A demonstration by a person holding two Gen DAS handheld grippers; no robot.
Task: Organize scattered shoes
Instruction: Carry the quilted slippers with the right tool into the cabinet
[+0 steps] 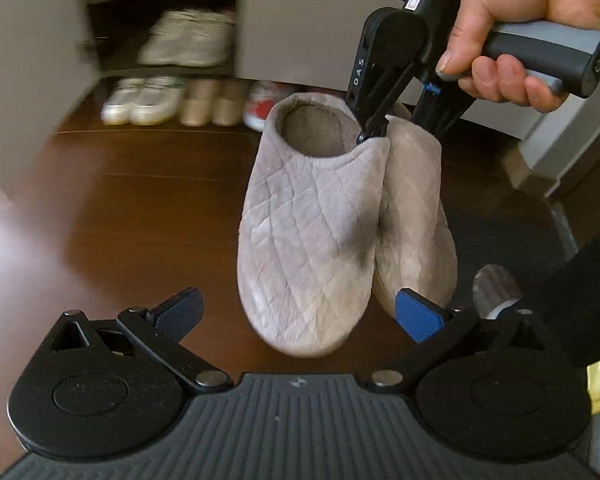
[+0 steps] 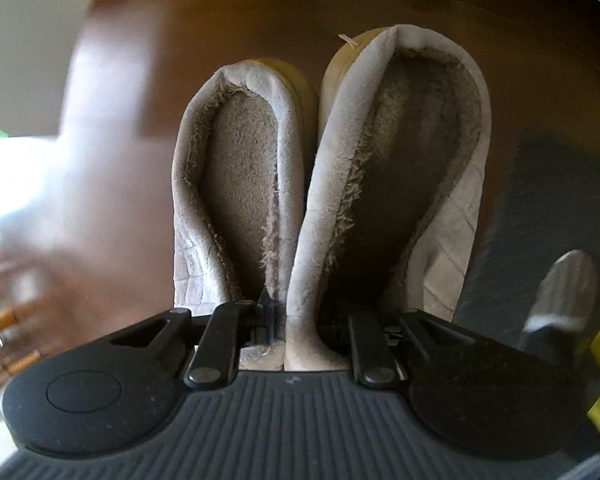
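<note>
while left gripper (image 1: 300, 312) gapes empty, right gripper (image 2: 300, 320) jaws clamp slippers' (image 1: 312, 232) collars.

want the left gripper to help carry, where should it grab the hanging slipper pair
Probably the toe ends. The quilted slippers hang toes down from the right gripper, which pinches their two touching collar edges together. The left gripper is open just below them, so coming up from underneath and closing across both toes looks easiest, since the collars are already taken.
</note>
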